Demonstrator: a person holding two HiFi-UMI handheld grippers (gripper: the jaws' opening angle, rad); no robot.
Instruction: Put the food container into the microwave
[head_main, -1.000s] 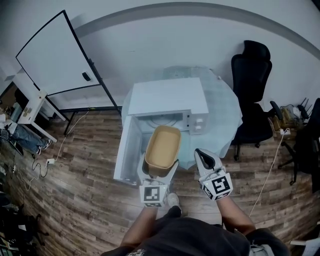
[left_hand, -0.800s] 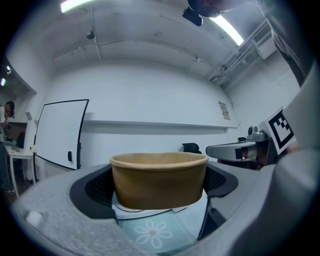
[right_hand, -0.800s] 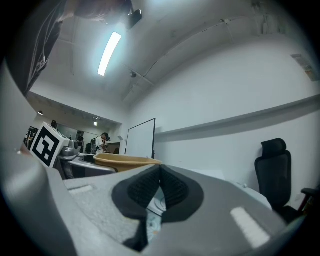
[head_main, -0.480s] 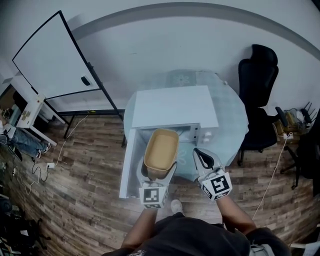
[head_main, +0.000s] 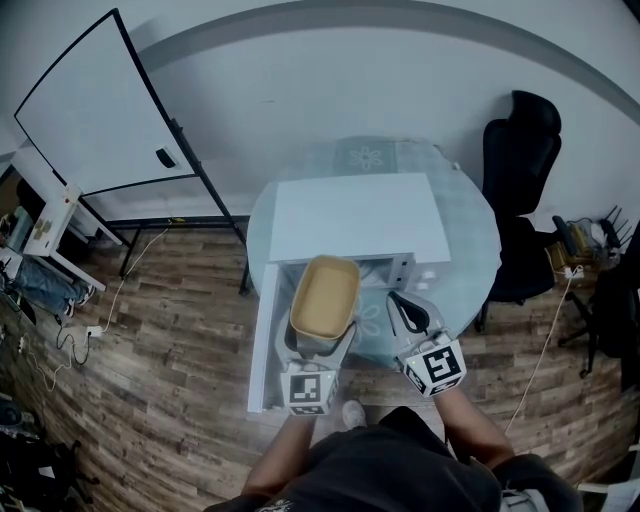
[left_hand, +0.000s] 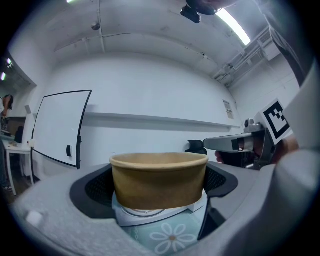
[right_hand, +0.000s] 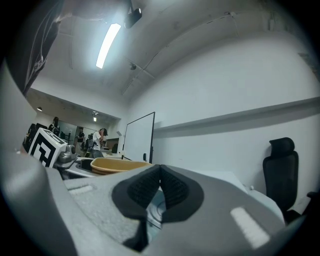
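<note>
- While the left hand-held gripper (head_main: 318, 345) holds its near end, the upright food container (head_main: 325, 295) points lengthwise at the open microwave (head_main: 355, 215) on the bench (head_main: 470, 235), head view.
- Left gripper view: jaws clamp its sides.
- Right gripper view: right hand-held gripper (right_hand: 160, 192) pressed closed, empty.

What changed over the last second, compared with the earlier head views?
The left gripper has carried the tan oblong paper food container forward, its far rim now at the open mouth of the white microwave. Unchanged: left gripper shut on the container, right gripper shut and empty beside it, microwave door open to the left.
</note>
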